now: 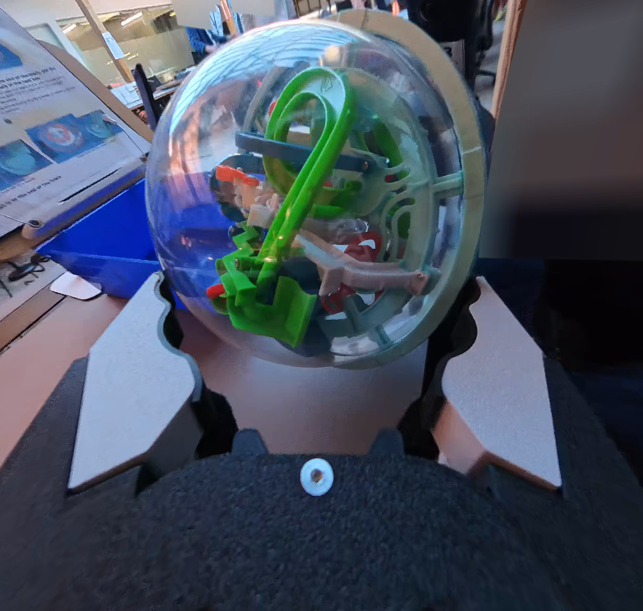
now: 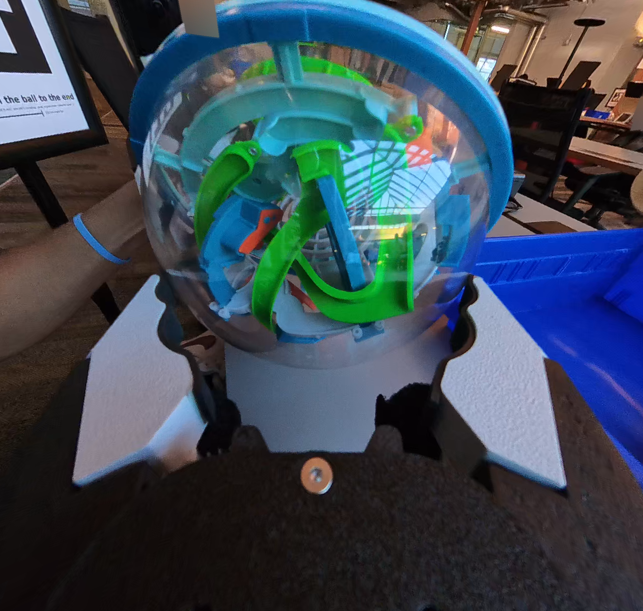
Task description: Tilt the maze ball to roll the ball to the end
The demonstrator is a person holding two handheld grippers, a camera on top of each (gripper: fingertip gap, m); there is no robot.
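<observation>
The maze ball (image 1: 313, 190) is a clear sphere with green, blue, grey and orange tracks inside and a pale ring around its middle. It fills the centre of the left wrist view, tilted with the ring at the right. My left gripper (image 1: 318, 302) has its fingers against the sphere's lower sides, shut on it. In the right wrist view the maze ball (image 2: 313, 194) shows a blue ring arching over the top. My right gripper (image 2: 313, 302) clasps its lower sides, shut on it. I cannot pick out the small ball inside.
A blue bin (image 1: 104, 246) stands behind and left of the sphere, at the right in the right wrist view (image 2: 574, 298). A printed sheet on a stand (image 1: 52, 142) leans at the left. A framed sign (image 2: 34, 89) and an arm with a blue wristband (image 2: 97, 242) are at the left.
</observation>
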